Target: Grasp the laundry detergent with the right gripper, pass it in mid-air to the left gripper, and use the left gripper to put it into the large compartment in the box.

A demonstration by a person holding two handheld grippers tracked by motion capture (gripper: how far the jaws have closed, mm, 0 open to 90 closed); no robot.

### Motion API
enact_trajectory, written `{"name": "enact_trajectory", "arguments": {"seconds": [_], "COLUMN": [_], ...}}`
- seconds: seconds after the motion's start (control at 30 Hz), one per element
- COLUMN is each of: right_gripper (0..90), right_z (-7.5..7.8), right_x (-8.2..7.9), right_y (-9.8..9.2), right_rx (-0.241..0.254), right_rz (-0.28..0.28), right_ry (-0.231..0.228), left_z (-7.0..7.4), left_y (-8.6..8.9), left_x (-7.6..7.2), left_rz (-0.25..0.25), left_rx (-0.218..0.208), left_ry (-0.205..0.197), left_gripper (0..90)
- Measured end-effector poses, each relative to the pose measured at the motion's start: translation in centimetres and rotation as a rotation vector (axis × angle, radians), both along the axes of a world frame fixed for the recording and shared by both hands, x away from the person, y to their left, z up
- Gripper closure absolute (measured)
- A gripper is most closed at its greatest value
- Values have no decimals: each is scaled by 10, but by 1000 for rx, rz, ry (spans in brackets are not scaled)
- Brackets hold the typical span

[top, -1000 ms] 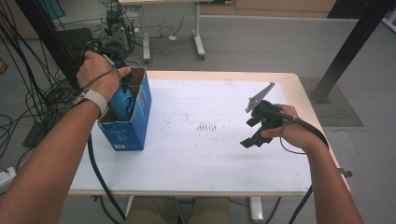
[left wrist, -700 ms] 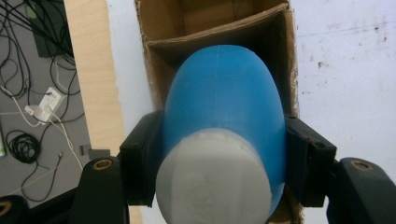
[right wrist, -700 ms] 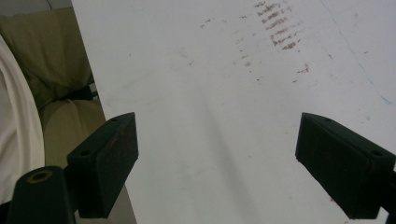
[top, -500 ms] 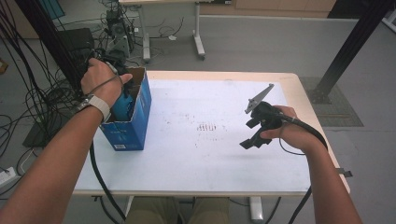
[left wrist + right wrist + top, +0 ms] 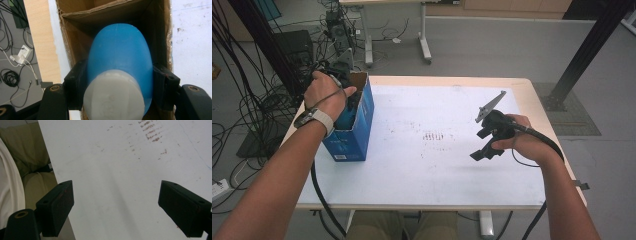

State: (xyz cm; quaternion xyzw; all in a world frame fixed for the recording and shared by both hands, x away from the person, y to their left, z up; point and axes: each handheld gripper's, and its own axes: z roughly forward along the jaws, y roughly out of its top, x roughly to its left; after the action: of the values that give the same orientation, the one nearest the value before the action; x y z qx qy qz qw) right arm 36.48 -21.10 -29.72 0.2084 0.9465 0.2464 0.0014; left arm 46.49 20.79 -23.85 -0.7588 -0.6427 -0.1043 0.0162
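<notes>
A blue bottle (image 5: 120,52) with a white cap (image 5: 113,97) hangs inside an open blue cardboard box (image 5: 354,135). My left gripper (image 5: 120,87) is shut on the bottle, one black pad on each side just above the cap. From above, the left hand covers the left gripper (image 5: 347,106) at the box's mouth near the table's left edge. The brown inner walls of the box (image 5: 75,32) surround the bottle. My right gripper (image 5: 478,145) hovers over the right part of the white table (image 5: 427,175). The right gripper (image 5: 116,205) is open, with only bare table between its pads.
Faint reddish smudges (image 5: 434,136) mark the table's middle. Cables and equipment (image 5: 257,100) crowd the floor to the left of the box. A black post (image 5: 582,55) stands beyond the far right corner. The person's lap (image 5: 30,182) lies under the near edge.
The left hand has sunk, taking the blue bottle deeper into the box. The right hand and its gripper have kept still.
</notes>
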Motion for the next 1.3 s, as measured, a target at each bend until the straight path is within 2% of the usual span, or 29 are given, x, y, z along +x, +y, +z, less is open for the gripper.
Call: {"name": "enact_trajectory", "arguments": {"seconds": [0.47, 0.5, 1.3], "right_gripper": [132, 131, 131], "right_z": [-3, -3, -1], "right_x": [0, -1, -1], "right_y": [-1, -1, 2], "right_rx": [-2, -4, -8], "right_rz": [-3, -5, 0], "right_ry": [7, 10, 5], "left_z": [-18, -19, -20], "left_y": [-1, -1, -1], "left_x": [1, 1, -1], "left_rz": [-4, -4, -9], "left_rx": [2, 2, -1], "left_ry": [16, 7, 13], "left_gripper": [383, 383, 381]}}
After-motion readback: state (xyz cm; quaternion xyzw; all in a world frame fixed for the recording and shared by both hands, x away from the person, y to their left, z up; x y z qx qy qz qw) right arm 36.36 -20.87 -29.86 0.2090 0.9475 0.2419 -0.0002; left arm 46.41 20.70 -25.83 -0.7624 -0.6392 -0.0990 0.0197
